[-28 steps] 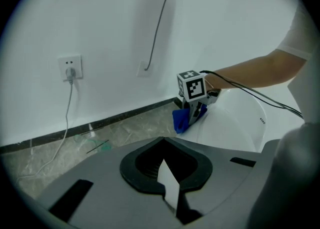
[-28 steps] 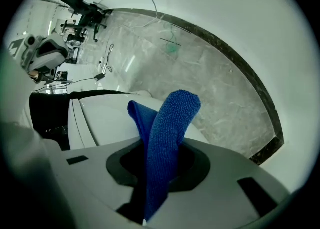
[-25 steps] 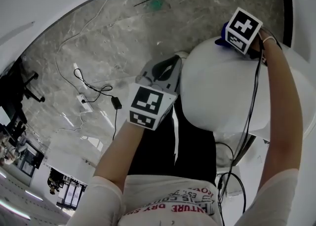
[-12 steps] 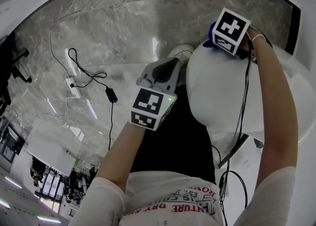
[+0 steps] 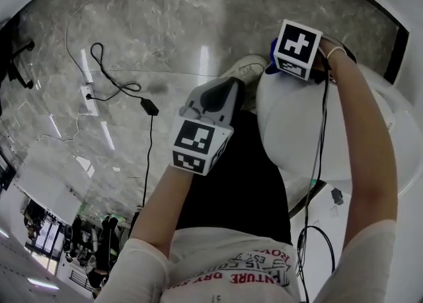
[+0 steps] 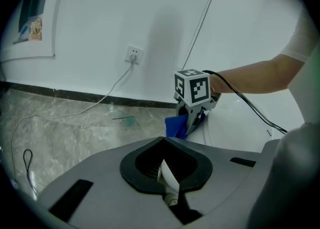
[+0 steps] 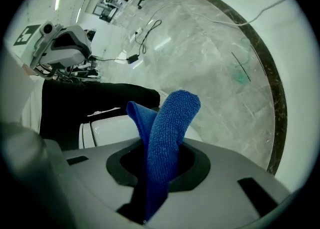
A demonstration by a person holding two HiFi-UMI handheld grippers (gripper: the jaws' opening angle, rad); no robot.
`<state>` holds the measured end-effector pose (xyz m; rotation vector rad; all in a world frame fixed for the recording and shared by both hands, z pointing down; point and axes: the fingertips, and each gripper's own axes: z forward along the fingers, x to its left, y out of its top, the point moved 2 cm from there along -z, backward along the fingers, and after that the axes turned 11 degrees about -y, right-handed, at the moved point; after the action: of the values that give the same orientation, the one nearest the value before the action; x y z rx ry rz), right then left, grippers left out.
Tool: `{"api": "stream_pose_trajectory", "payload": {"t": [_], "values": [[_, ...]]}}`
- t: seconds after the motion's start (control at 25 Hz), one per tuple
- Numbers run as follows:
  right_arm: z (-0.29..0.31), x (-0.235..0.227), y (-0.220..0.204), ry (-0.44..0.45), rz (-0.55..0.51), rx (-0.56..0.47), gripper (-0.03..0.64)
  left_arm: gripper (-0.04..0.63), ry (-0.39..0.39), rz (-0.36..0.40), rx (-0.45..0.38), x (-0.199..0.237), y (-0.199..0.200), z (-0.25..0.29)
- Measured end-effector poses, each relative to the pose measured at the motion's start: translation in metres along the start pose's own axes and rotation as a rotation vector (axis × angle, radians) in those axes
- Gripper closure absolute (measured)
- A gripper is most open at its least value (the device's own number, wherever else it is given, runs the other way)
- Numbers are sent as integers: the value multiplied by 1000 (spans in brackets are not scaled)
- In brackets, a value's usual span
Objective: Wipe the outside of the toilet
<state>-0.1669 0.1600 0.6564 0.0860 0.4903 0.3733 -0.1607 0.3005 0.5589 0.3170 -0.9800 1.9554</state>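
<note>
blue cloth (image 7: 170, 123) is gripped tight in the right gripper (image 5: 275, 63), held at the front end of the white toilet (image 5: 297, 129). left gripper (image 5: 228, 90) is kept clenched, nothing between the jaws, just beside the toilet, over the marble floor (image 5: 165, 30).

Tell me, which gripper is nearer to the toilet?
Right. The right gripper holds its blue cloth at the far edge of the toilet; the left gripper hangs beside it, apart.

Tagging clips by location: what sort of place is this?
Probably a test room rather than a real bathroom: a white toilet stands on a marble-look floor with a power strip trailing cables.
</note>
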Motion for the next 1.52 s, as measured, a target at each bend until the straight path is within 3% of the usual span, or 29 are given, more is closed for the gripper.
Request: {"api": "stream_pose_trajectory", "payload": {"t": [0.44,0.6,0.72,0.92,1.24,1.52], "values": [[18,59,42,60,-264,27,534,591,85,-90,-59,17,-42,-41],[11,70,48,52,-269,-11,534,591,88,-93,-47,9,-54,-48],[-20,68,56,48,-178,-141,534,591,87,-78,-35,1,-47,-51],[-83,44,33,-83,-20,-333,534,591,60,15,-31,-23,9,-41],[-157,35,-93,-173,356,-491,534,591,-61,209,-12,-110,128,14],[-183,47,-190,-198,680,-616,534,591,-251,401,158,-192,183,72]]}}
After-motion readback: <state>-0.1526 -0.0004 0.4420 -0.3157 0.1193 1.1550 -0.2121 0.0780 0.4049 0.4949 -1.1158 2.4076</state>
